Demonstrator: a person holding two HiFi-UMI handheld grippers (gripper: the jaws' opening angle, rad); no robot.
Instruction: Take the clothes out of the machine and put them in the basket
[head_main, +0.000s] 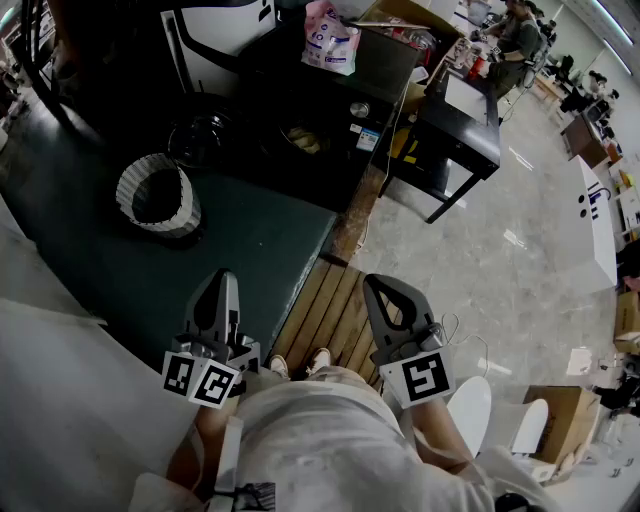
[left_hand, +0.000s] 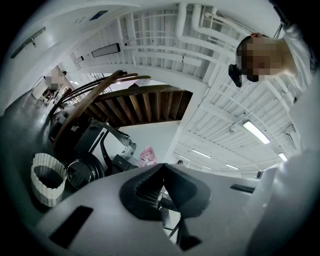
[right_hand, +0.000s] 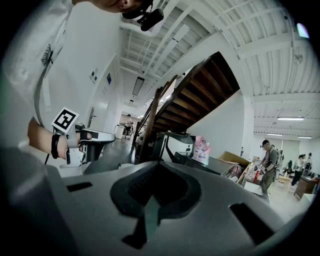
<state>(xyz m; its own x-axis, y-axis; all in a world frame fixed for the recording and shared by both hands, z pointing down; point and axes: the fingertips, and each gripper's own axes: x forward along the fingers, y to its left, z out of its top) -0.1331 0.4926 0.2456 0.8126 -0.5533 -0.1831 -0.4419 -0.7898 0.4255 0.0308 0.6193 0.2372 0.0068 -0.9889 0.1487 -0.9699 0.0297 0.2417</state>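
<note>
The white ribbed basket (head_main: 158, 197) stands on the dark floor mat, left of the dark washing machine (head_main: 310, 110); the machine's round door (head_main: 200, 140) faces the basket. I cannot see any clothes from here. My left gripper (head_main: 225, 280) and right gripper (head_main: 379, 285) are held close to the person's body, well short of the machine, both shut and empty. In the left gripper view the basket (left_hand: 47, 179) and the round door (left_hand: 85, 172) lie low at the left beyond the shut jaws. The right gripper view shows the machine (right_hand: 170, 145) ahead and the left gripper (right_hand: 82, 142) to its left.
A pink bag (head_main: 330, 38) sits on top of the machine. A black table (head_main: 465, 125) stands to its right, with people farther back. Wooden slats (head_main: 325, 310) lie under the person's feet. A cardboard box (head_main: 560, 420) is at the lower right. A staircase (right_hand: 200, 95) rises behind.
</note>
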